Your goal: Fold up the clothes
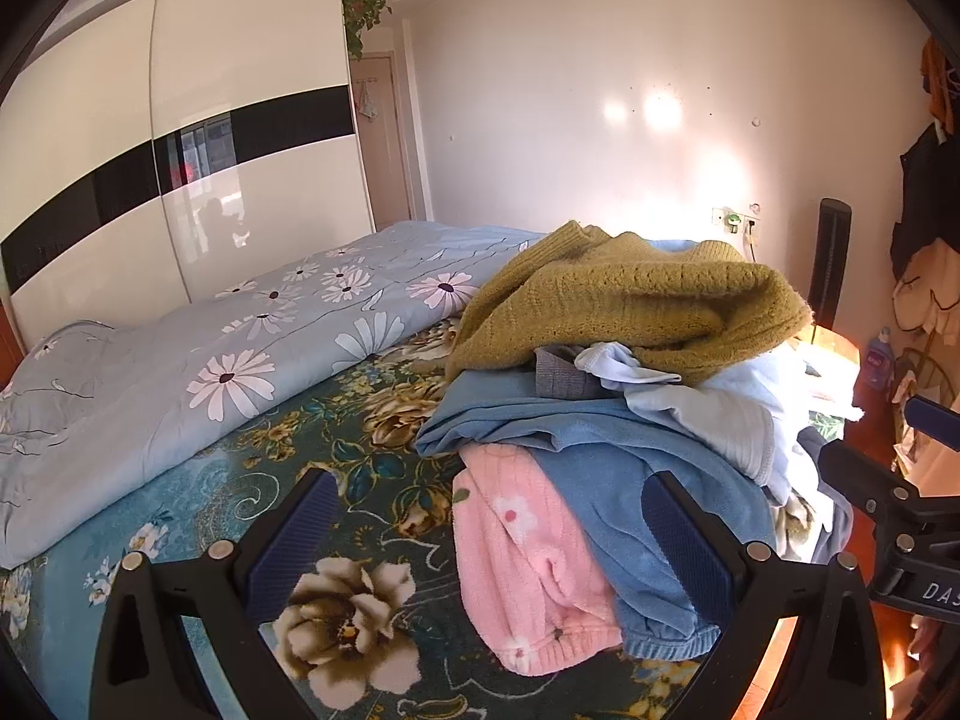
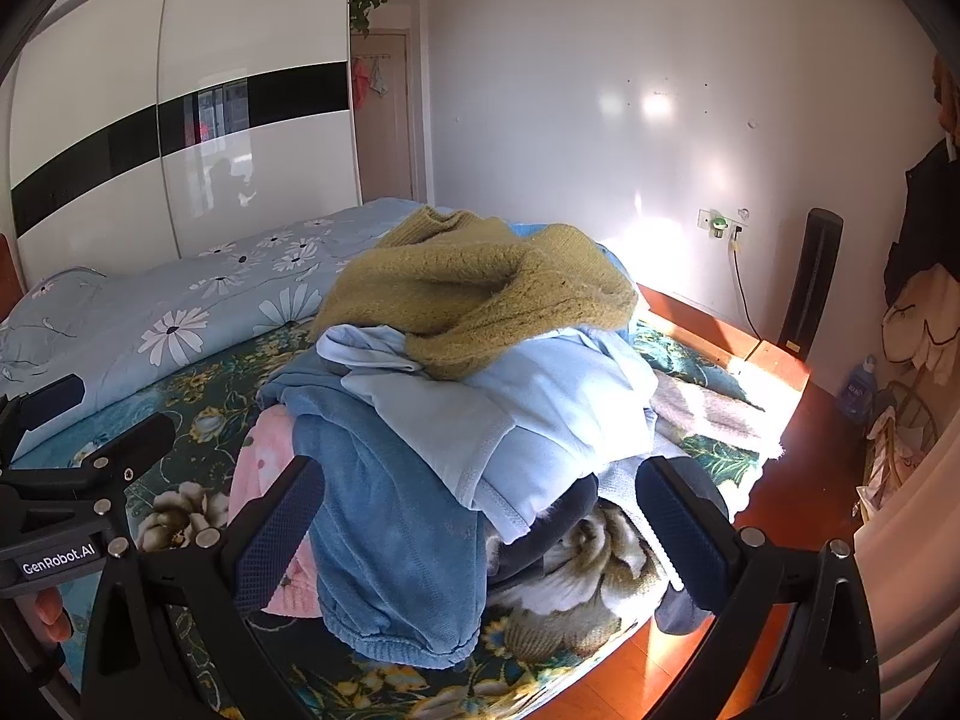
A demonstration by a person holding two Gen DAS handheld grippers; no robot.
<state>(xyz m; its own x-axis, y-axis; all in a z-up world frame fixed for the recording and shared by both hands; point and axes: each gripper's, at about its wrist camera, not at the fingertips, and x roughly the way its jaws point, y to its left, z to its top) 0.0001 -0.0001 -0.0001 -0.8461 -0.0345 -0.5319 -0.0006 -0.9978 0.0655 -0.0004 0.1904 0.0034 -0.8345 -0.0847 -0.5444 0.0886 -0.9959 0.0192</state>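
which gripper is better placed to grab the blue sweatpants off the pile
Right gripper: its open jaws frame the blue sweatpants. The left gripper, also open, frames mostly the pink garment.

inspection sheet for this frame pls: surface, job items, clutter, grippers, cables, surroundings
Surface: bed with floral teal bedspread; folded daisy-print quilt along its far side.
Job's things: unfolded pile; mustard sweater on top, light blue garment beneath, blue fleece piece and pink fleece piece hanging toward the near edge.
Clutter: blue bottle on the floor.
Grippers: left gripper open, empty; right gripper open, empty, in front of the pile.
Cables: black cord from the wall outlet.
Surroundings: sliding wardrobe, hanging plant, clothes rack.
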